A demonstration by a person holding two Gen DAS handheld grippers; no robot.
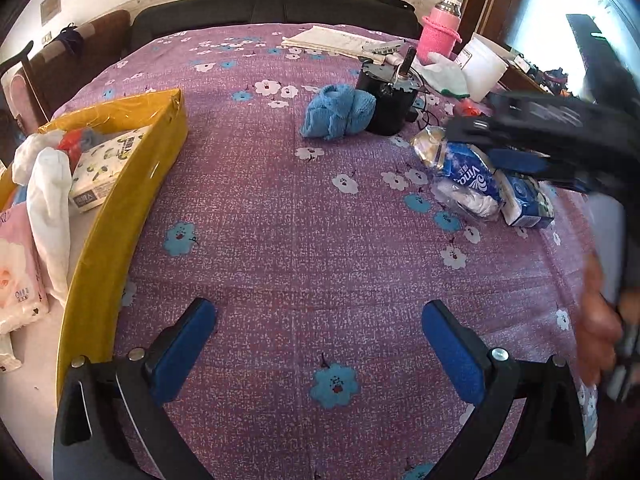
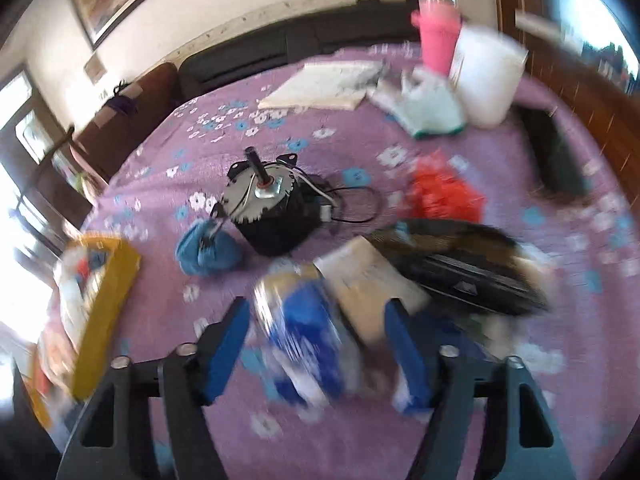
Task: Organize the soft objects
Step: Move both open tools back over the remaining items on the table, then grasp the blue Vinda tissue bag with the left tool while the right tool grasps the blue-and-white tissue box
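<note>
A blue tissue pack (image 1: 468, 180) lies on the purple flowered cloth (image 1: 280, 240) at the right, with a second small blue pack (image 1: 528, 200) beside it. My right gripper (image 2: 318, 340) is open, its jaws on either side of the blue tissue pack (image 2: 308, 336); it also shows in the left wrist view (image 1: 516, 148). A blue towel (image 1: 338, 110) lies beside a black motor (image 1: 390, 96). My left gripper (image 1: 320, 340) is open and empty over bare cloth. A yellow box (image 1: 132, 184) at the left holds tissue packs and white cloth.
At the far right stand a pink bottle (image 1: 440, 28), a white tub (image 1: 484, 66), a white glove (image 1: 444, 74) and papers (image 1: 332, 40). A red bag (image 2: 444, 192), a black flat device (image 2: 464, 268) and a card (image 2: 368, 284) lie near the right gripper.
</note>
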